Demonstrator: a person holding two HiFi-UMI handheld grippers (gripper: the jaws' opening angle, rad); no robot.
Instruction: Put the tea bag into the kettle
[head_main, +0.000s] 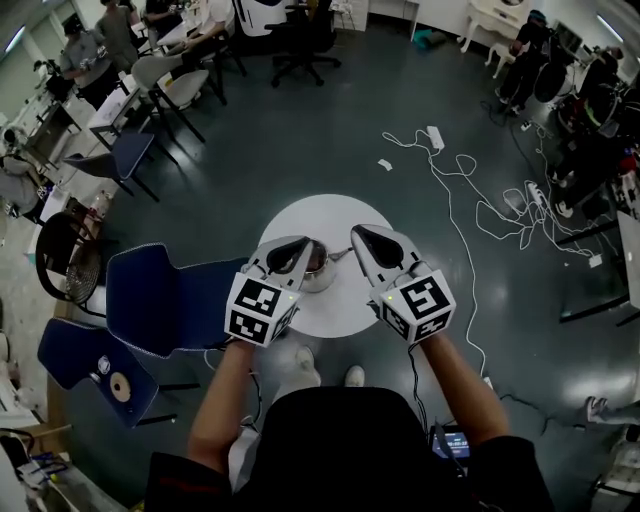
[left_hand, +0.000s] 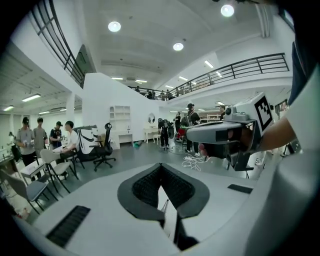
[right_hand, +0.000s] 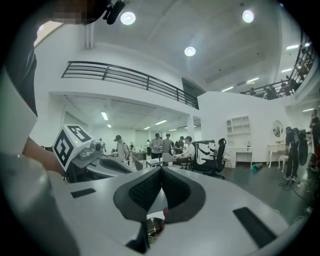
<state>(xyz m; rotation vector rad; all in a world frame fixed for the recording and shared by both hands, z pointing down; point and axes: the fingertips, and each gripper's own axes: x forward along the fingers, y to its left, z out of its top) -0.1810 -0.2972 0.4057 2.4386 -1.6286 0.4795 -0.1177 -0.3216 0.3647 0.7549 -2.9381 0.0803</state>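
Head view: my left gripper (head_main: 300, 248) and right gripper (head_main: 360, 238), both clamped closed, flank the kettle (head_main: 318, 272) at 9 and 3 o'clock; one sloppy swing could tip it.

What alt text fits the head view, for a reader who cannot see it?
From above, a person holds the left gripper and right gripper side by side over a round white table, a metal kettle showing between them. Blue chairs stand at left; white cables cross the floor at right.
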